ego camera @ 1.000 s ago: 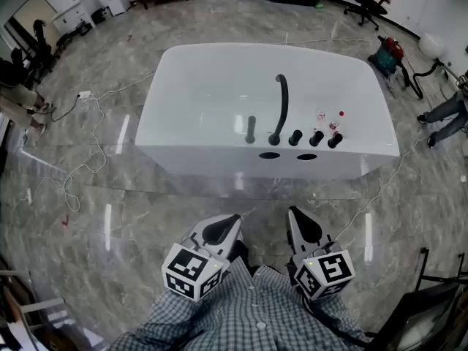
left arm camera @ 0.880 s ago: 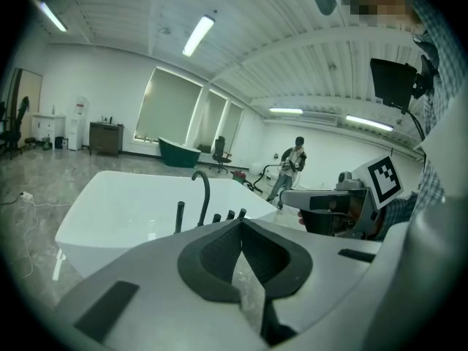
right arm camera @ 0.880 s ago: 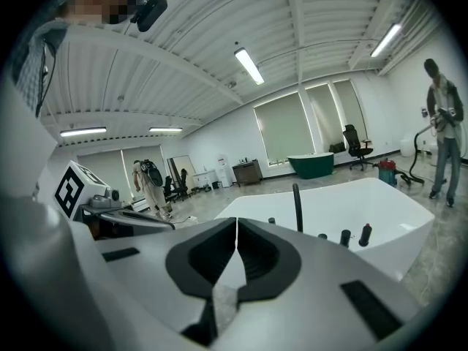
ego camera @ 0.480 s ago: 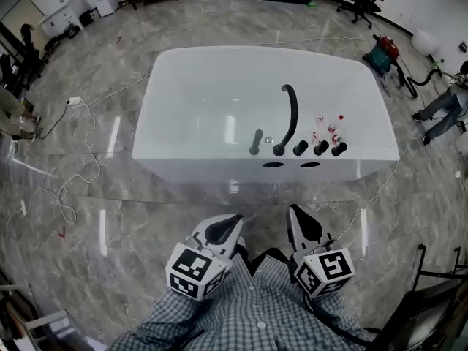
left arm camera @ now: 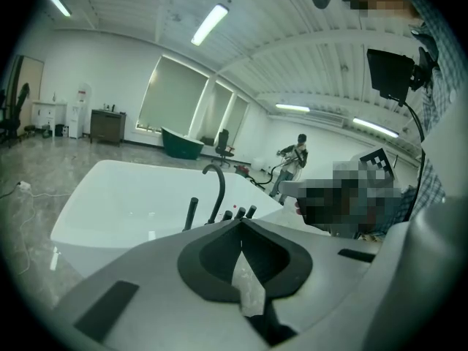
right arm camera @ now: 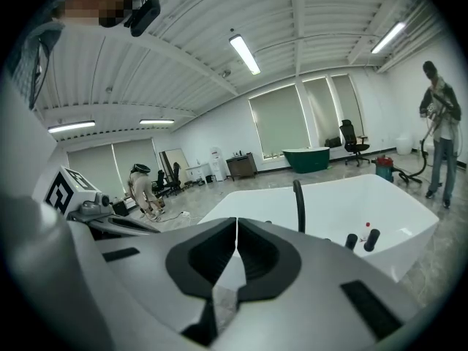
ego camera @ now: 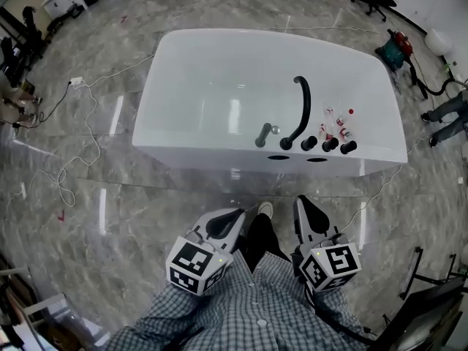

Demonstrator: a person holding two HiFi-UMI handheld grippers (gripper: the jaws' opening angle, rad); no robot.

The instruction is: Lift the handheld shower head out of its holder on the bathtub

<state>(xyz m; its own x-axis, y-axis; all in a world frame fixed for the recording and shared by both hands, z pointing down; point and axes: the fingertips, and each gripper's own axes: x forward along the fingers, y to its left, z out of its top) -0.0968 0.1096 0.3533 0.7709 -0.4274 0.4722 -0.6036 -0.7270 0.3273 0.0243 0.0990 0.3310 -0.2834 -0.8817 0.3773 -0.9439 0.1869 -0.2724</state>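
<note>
grey marble floor (ego camera: pixel 110 196) surrounds a white oval bathtub (ego camera: pixel 219 86). left gripper (ego camera: pixel 231 219) and right gripper (ego camera: pixel 303 209) are both pressed together, holding nothing.

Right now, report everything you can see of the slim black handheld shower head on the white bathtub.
The handheld shower head is a slim, dark wand that looks matte black. It stands slightly tilted, with its base seated on the near rim of the white bathtub. It is to the left of the tall curved black spout and the row of black knobs, and apart from both. A small shiny spot shows beside its top. No hose is visible, and the holder is too small to make out. Nothing else touches it.
</note>
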